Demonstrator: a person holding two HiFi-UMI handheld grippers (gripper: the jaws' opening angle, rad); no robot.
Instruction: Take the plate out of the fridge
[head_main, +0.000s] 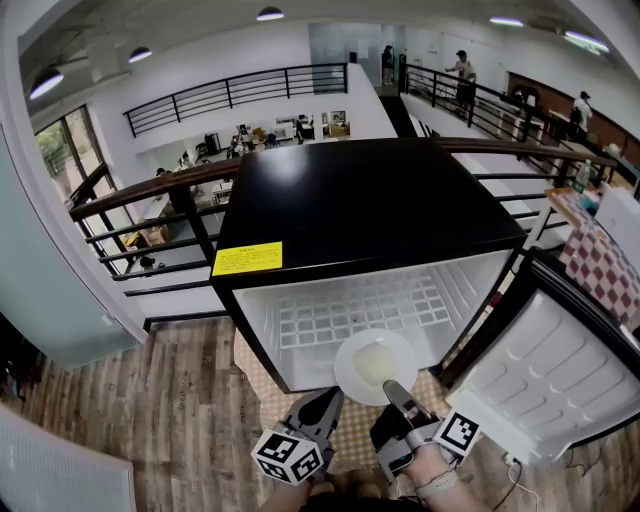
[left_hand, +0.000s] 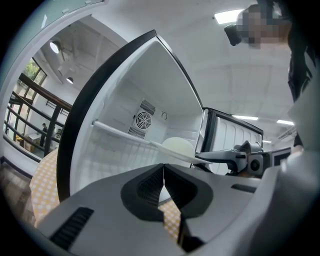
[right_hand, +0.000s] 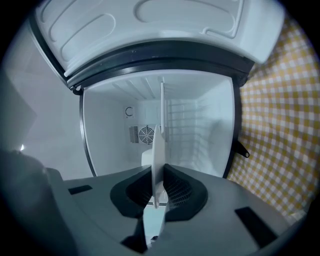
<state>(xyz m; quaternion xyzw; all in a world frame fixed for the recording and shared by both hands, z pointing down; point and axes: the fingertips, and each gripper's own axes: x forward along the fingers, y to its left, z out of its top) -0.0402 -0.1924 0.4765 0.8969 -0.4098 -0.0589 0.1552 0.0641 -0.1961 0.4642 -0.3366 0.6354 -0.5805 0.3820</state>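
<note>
A small black fridge stands open, its white inside and wire shelf showing. A round white plate hangs at the fridge's front opening, held by its near rim. My right gripper is shut on that rim; in the right gripper view the plate runs edge-on between the jaws. My left gripper is just left of the plate, its jaws shut on nothing. In the left gripper view the plate and right gripper show ahead.
The fridge door swings open to the right. A yellow checked mat lies under the fridge on the wooden floor. A black railing runs behind. A red checked cloth lies at the right.
</note>
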